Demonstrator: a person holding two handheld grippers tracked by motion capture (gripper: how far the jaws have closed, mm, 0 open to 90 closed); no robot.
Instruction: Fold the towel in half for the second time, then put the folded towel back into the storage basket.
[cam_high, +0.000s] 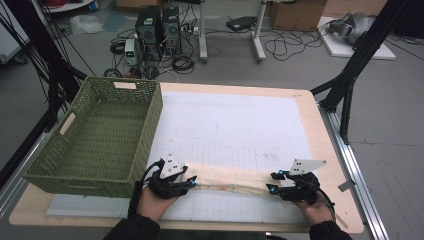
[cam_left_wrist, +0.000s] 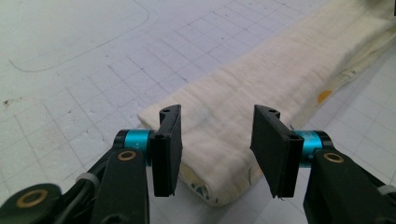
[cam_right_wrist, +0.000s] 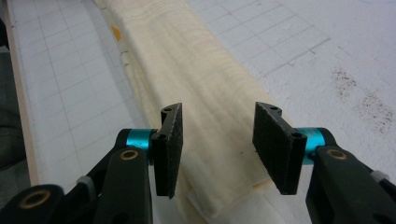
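A long, folded cream cloth (cam_high: 230, 179) lies flat along the front of the white grid mat (cam_high: 235, 120). At its left end is my left gripper (cam_high: 192, 181), at its right end my right gripper (cam_high: 272, 183). In the left gripper view the cloth (cam_left_wrist: 261, 79) runs away from me, and its folded end lies between and under the jaws of the left gripper (cam_left_wrist: 217, 140), which stand apart without pressing it. The right gripper view is much the same: the right gripper (cam_right_wrist: 217, 140) is open astride the end of the cloth (cam_right_wrist: 187, 60).
A green woven basket (cam_high: 145, 135) stands at the table's left, its near corner close to my left hand. The wooden table edge (cam_high: 335, 165) runs just right of the mat. Computers and cables lie on the floor beyond the table.
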